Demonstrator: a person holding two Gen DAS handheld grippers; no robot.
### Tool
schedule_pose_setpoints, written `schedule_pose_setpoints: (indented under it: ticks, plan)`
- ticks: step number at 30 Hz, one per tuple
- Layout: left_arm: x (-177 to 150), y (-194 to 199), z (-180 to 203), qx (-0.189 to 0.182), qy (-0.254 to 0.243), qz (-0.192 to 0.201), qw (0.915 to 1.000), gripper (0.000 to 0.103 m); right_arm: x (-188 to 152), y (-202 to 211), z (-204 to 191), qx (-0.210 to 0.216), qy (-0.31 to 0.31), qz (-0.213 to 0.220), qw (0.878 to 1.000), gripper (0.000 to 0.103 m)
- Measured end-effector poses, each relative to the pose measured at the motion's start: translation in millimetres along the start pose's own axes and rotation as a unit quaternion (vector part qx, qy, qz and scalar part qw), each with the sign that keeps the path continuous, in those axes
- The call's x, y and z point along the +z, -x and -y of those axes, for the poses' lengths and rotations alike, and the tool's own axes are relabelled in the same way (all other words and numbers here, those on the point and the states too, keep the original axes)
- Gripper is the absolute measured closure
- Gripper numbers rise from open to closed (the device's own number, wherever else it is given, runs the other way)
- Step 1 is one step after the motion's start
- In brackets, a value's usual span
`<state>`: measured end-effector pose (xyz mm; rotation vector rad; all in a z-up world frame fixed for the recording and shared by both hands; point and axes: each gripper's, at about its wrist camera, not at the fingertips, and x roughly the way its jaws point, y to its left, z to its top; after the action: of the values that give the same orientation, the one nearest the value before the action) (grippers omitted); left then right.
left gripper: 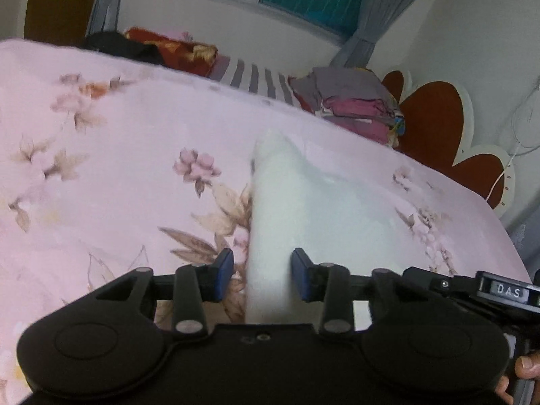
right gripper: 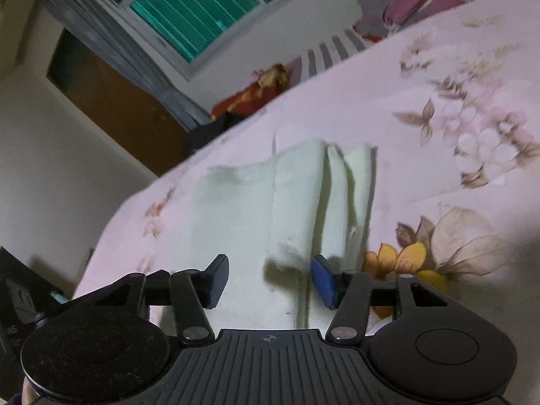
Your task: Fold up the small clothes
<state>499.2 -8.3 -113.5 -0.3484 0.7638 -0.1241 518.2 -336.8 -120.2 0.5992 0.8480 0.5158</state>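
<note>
A small white garment [left gripper: 287, 202] lies on the pink floral bedsheet [left gripper: 118, 168]. In the left wrist view one edge of it stands up as a tall ridge between the blue pads of my left gripper [left gripper: 263, 275]. The pads stand apart and do not press on it. In the right wrist view the same white garment [right gripper: 297, 195] shows a couple of lengthwise folds and a rumpled near edge. My right gripper [right gripper: 270, 280] is open just above that near edge, with cloth below the gap and nothing pinched.
A stack of folded clothes [left gripper: 357, 108] sits at the far side of the bed, by a red and cream headboard [left gripper: 435, 114]. A red patterned cloth [left gripper: 168, 47] and something dark lie near the window wall. A person's fingertips [left gripper: 528, 366] show at the lower right.
</note>
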Motion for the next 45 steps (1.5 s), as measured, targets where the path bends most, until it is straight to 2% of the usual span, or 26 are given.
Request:
schedule_pose_setpoints:
  ticks: [5,7,9,10,11,13,14,17,19,20,22,24,26,29,31,32,33,34,35,37,41,43,44,45]
  plan:
    - [2.3,-7.0,-8.6,-0.023,-0.002,-0.006,0.9997,0.065,0.7,-18.5,2.3,-0.007,-0.004,-0.019,1.000,0.048]
    - [7.7,0.2,-11.2,-0.032,-0.009,0.023,0.9992,0.070,2.6,-24.1,1.4,-0.012,-0.003,-0.024,1.000,0.048]
    - [13.4,2.8,-14.7,-0.052,-0.006,0.036,0.9980,0.070,4.7,-29.3,2.4,-0.015,-0.002,-0.028,0.999,0.049]
    - [17.0,-1.0,-15.1,-0.062,-0.009,0.031,0.9976,0.073,4.9,-30.8,0.4,-0.020,0.004,-0.029,0.999,0.056]
    - [19.7,-5.5,-13.7,-0.066,-0.021,0.026,0.9972,0.074,5.1,-32.8,-2.4,-0.027,0.012,-0.031,0.999,0.070]
    - [22.5,-14.3,-9.1,-0.076,-0.043,0.015,0.9961,0.078,4.4,-36.3,-5.2,-0.034,0.021,-0.037,0.998,0.079]
    - [23.7,-17.5,-6.1,-0.079,-0.050,0.009,0.9955,0.078,4.0,-37.8,-6.4,-0.036,0.024,-0.037,0.998,0.087]
    - [25.3,-13.1,1.4,-0.104,-0.062,0.016,0.9925,0.078,3.6,-30.0,-16.7,-0.043,0.043,-0.022,0.998,0.091]
    - [23.2,-15.8,11.4,-0.115,-0.075,0.000,0.9905,0.078,4.4,-8.7,-27.1,-0.045,0.057,0.003,0.997,0.091]
    - [20.5,-21.4,17.3,-0.106,-0.089,-0.013,0.9902,0.078,3.0,-1.1,-29.0,-0.054,0.065,0.009,0.996,0.091]
    - [14.1,-33.8,24.6,-0.102,-0.099,-0.032,0.9893,0.078,-2.1,2.4,-19.8,-0.072,0.062,0.001,0.995,0.091]
    - [13.2,-35.9,27.6,-0.098,-0.104,-0.035,0.9891,0.078,-8.1,-8.1,0.9,-0.086,0.032,-0.021,0.996,0.091]
    - [15.3,-35.1,26.7,-0.100,-0.107,-0.039,0.9884,0.078,-9.0,-6.3,10.4,-0.070,0.007,-0.015,0.997,0.091]
    - [18.5,-39.1,24.4,-0.098,-0.118,-0.047,0.9871,0.077,-10.7,-6.8,8.0,-0.071,0.017,-0.019,0.997,0.091]
    - [24.1,-36.3,22.2,-0.111,-0.111,-0.044,0.9866,0.078,-8.6,-6.3,7.5,-0.068,0.023,-0.019,0.997,0.090]
    - [28.8,-32.7,21.6,-0.119,-0.107,-0.032,0.9866,0.076,-5.7,-1.2,6.2,-0.069,0.025,-0.010,0.997,0.083]
    - [35.5,-32.1,21.5,-0.122,-0.107,-0.018,0.9866,0.072,-2.0,7.9,2.2,-0.080,0.035,0.014,0.996,0.077]
    - [41.2,-35.3,22.4,-0.119,-0.110,-0.011,0.9868,0.072,3.6,14.6,-1.6,-0.093,0.046,0.038,0.994,0.074]
    - [48.0,-41.7,24.6,-0.116,-0.113,-0.011,0.9868,0.072,12.5,17.2,-5.7,-0.107,0.054,0.055,0.991,0.074]
    - [60.0,-55.1,30.0,-0.119,-0.117,-0.012,0.9859,0.072,29.5,9.8,-7.7,-0.113,0.059,0.061,0.990,0.074]
    - [70.8,-87.5,37.9,-0.106,-0.130,-0.024,0.9855,0.072,54.2,-31.5,-17.5,-0.124,0.102,0.035,0.986,0.074]
    - [66.1,-112.1,32.8,-0.084,-0.130,-0.068,0.9855,0.070,57.1,-55.2,-15.6,-0.153,0.131,0.010,0.979,0.074]
    - [62.7,-116.0,26.7,-0.091,-0.119,-0.066,0.9865,0.069,55.5,-68.9,-8.4,-0.186,0.140,-0.020,0.972,0.074]
    - [61.3,-115.9,22.8,-0.099,-0.113,-0.061,0.9868,0.069,52.6,-71.7,0.1,-0.191,0.139,-0.019,0.972,0.073]
